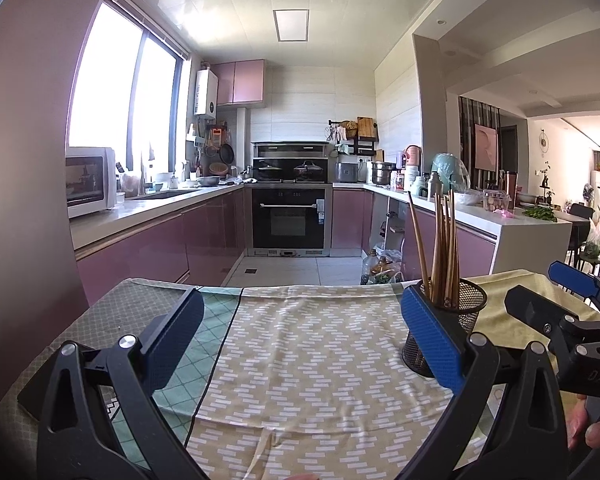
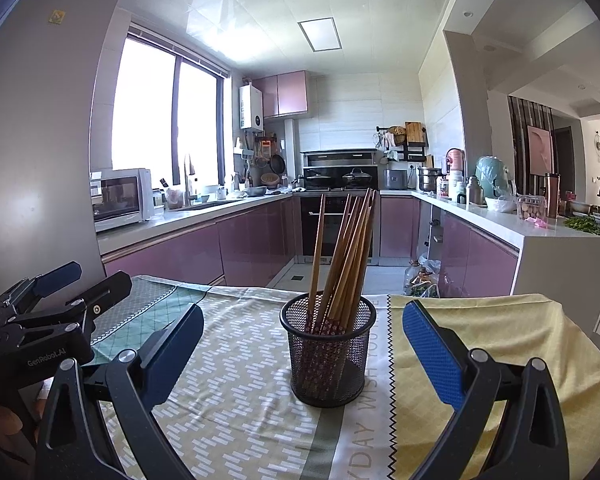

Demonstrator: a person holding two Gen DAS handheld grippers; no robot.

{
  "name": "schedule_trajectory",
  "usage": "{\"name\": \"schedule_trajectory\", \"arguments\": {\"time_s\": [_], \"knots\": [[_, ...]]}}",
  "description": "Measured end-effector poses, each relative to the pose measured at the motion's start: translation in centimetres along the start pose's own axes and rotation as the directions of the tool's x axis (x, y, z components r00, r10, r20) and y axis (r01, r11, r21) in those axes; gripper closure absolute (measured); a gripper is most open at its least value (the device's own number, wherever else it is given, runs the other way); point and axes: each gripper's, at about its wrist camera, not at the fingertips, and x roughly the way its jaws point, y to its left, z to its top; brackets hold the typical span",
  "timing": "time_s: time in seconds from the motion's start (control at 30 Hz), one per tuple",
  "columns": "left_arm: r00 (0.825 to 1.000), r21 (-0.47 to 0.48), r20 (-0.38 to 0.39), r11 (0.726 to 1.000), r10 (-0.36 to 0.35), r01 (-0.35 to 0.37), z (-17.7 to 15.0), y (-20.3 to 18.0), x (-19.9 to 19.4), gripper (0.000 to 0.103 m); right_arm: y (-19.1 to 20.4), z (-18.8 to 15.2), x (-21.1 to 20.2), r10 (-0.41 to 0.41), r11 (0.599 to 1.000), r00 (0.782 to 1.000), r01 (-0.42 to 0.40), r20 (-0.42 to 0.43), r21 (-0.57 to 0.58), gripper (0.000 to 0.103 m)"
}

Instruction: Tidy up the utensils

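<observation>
A black mesh holder (image 2: 328, 354) stands upright on the patterned tablecloth (image 2: 236, 392), with several brown wooden chopsticks (image 2: 346, 256) leaning in it. My right gripper (image 2: 302, 340) is open, its fingers wide on either side of the holder and not touching it. In the left wrist view the same holder (image 1: 466, 314) and chopsticks (image 1: 444, 248) sit behind my right-hand fingertip (image 1: 430, 332). My left gripper (image 1: 300, 336) is open over bare cloth with nothing between its fingers. Each gripper shows at the edge of the other's view: right gripper (image 1: 560, 300), left gripper (image 2: 72, 284).
The table's far edge (image 1: 300, 286) drops to a tiled kitchen floor. Pink cabinets, an oven (image 1: 288, 220) and worktops lie beyond. A yellow cloth (image 2: 500, 332) covers the table's right part. A fridge side (image 2: 40, 140) rises at left. A hand (image 1: 588, 428) holds the right gripper.
</observation>
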Motion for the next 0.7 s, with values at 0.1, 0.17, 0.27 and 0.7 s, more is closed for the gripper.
{"name": "schedule_trajectory", "arguments": {"time_s": [0.1,0.17,0.27,0.7], "knots": [[1.0,-0.005,0.009,1.0,0.007,-0.007,-0.16,0.01,0.14,0.006,0.1,-0.12,0.08,-0.005,1.0,1.0,0.005,0.013,-0.002,0.006],[1.0,-0.004,0.014,1.0,0.013,-0.013,-0.26,-0.04,0.2,0.006,0.08,-0.18,0.18,-0.011,1.0,1.0,0.011,0.019,0.0,0.006],[1.0,-0.004,0.023,1.0,0.016,-0.016,-0.4,-0.18,0.26,0.006,-0.03,-0.35,0.24,-0.02,1.0,1.0,0.02,0.024,0.002,0.006],[0.999,-0.003,0.03,1.0,0.023,-0.023,-0.54,-0.26,0.33,0.006,0.02,-0.53,0.37,-0.023,1.0,0.999,0.023,0.028,-0.001,0.006]]}}
